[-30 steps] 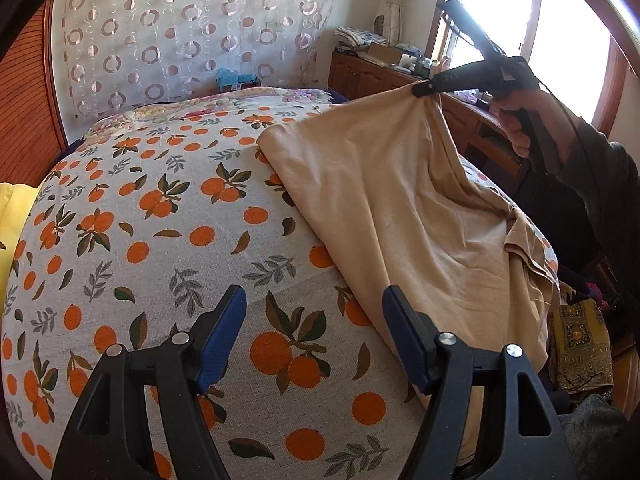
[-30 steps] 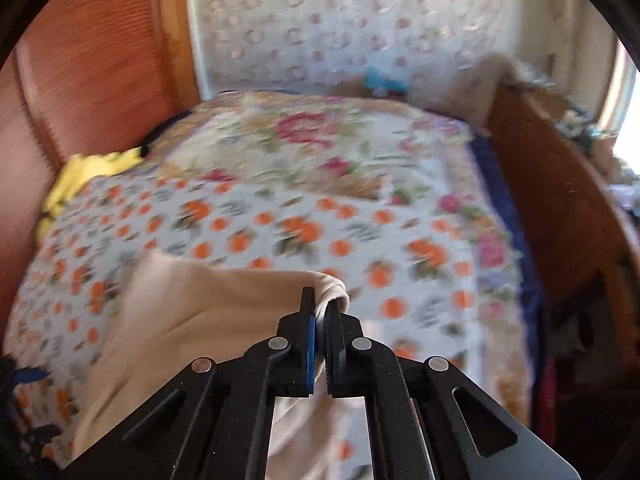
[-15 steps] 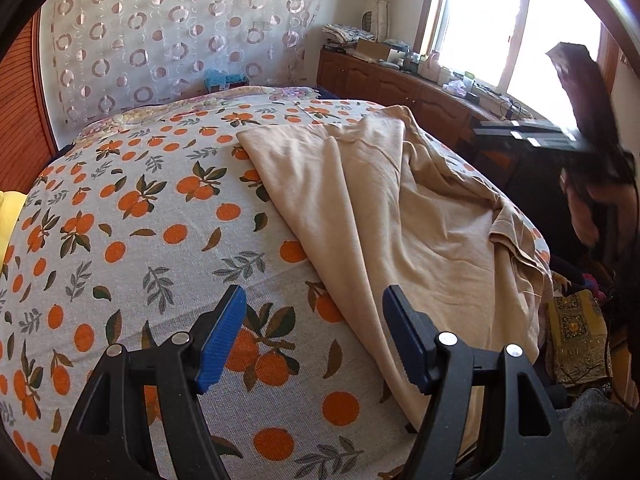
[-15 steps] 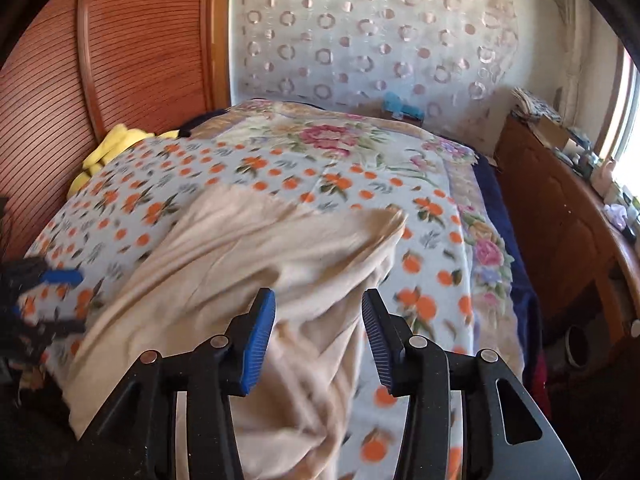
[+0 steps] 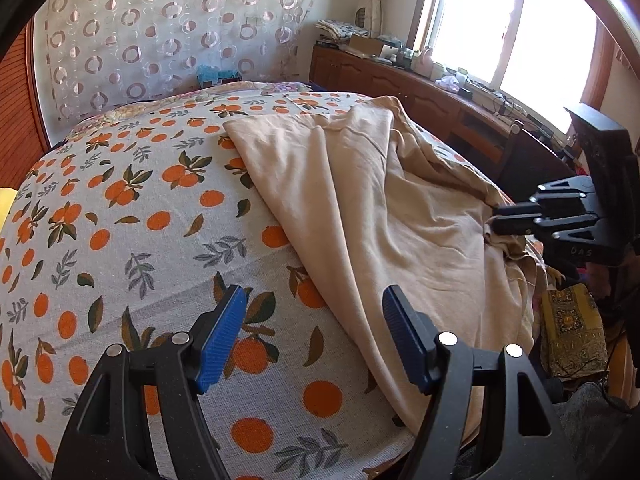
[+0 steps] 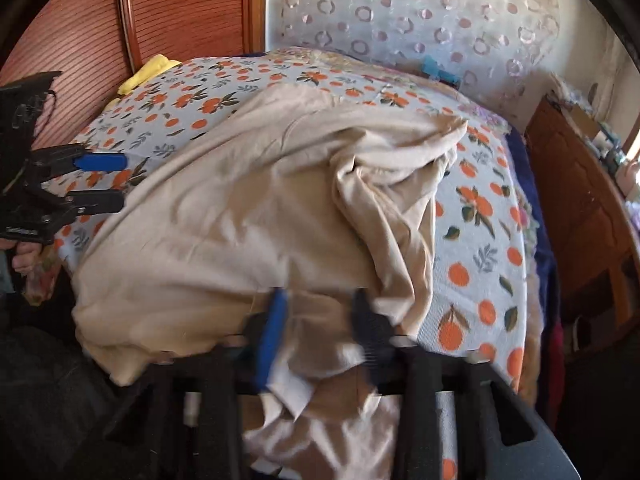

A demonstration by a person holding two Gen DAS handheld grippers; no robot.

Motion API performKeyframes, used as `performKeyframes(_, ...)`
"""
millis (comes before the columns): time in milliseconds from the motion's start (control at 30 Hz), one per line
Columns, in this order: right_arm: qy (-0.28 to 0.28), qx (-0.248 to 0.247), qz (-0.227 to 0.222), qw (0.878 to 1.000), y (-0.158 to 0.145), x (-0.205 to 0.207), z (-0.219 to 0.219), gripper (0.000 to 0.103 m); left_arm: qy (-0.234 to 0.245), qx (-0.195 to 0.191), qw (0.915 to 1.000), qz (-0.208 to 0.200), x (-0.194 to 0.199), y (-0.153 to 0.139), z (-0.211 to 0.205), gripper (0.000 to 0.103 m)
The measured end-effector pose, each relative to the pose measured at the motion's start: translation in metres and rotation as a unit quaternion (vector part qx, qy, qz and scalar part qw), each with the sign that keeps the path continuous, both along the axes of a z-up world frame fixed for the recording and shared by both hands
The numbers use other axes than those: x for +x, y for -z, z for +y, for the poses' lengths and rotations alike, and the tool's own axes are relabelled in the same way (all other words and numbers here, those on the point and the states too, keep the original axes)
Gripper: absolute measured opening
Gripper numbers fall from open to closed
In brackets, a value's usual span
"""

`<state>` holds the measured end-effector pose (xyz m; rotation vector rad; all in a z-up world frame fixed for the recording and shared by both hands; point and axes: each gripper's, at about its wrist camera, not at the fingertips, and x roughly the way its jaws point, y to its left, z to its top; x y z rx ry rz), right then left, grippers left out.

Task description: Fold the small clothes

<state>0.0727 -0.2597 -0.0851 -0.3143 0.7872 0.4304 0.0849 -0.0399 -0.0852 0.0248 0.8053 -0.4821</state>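
Nearest in the left wrist view, the left gripper (image 5: 312, 336) hangs over the bed's near edge with its blue-padded fingers (image 5: 220, 334) well apart and nothing between them; the orange-print bedspread (image 5: 120, 240) shows through the gap, and the edge of the beige garment (image 5: 360, 208) runs just beside the right-hand finger without touching it. In the right wrist view, which is blurred, the right gripper (image 6: 320, 320) is down at the near hem of that same garment, where the cloth bunches and droops off the side of the bed. Its fingers have just been closing, and cloth lies between them; the left view shows them drawn close together at the garment's crumpled edge, so I judge them clamped on the beige garment. Farther on, the garment lies spread in a loose, wrinkled sheet across the bed, one straight edge running diagonally up toward the far side, the other side heaped in folds. A yellow cloth (image 6: 148, 72) sits by the wooden headboard (image 6: 80, 40), and a patterned curtain (image 5: 160, 32) and a cluttered wooden cabinet (image 5: 400, 80) stand beyond. As for progress, folding looks barely begun: the garment is not yet flat, no neat fold shows, and smoothing plus every fold seem left to do.
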Motion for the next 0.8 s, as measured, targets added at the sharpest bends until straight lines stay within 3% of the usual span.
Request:
performKeyframes(100,-0.003,0.012,0.006,1.0,-0.012,-0.016,-0.017,0.004,0.003,-0.006,1.0,-0.001,-0.002,0.0,-0.002,0.072)
performKeyframes(333,0.027,0.027,0.003,0.999,-0.032,-0.062,-0.052,0.003,0.012,-0.006,0.9999,-0.004,-0.007,-0.002,-0.011,0.072)
performKeyframes(567,0.065,0.047,0.033,0.996,-0.017,-0.076,-0.077,0.004,0.028,0.002,0.9996,-0.005,-0.014,-0.003,-0.023,0.072)
performKeyframes(667,0.086,0.062,0.027,0.994,-0.016,-0.073,-0.079,0.015,0.029,0.01,0.9995,0.0,-0.019,-0.001,-0.026,0.072)
performKeyframes(733,0.097,0.073,0.015,0.992,-0.014,-0.073,-0.077,0.031,0.032,0.013,0.9994,0.0,-0.025,-0.002,-0.026,0.072)
performKeyframes(800,0.096,0.084,0.001,0.992,-0.014,-0.078,-0.073,0.038,0.031,0.018,0.9994,-0.001,-0.029,-0.002,-0.025,0.072)
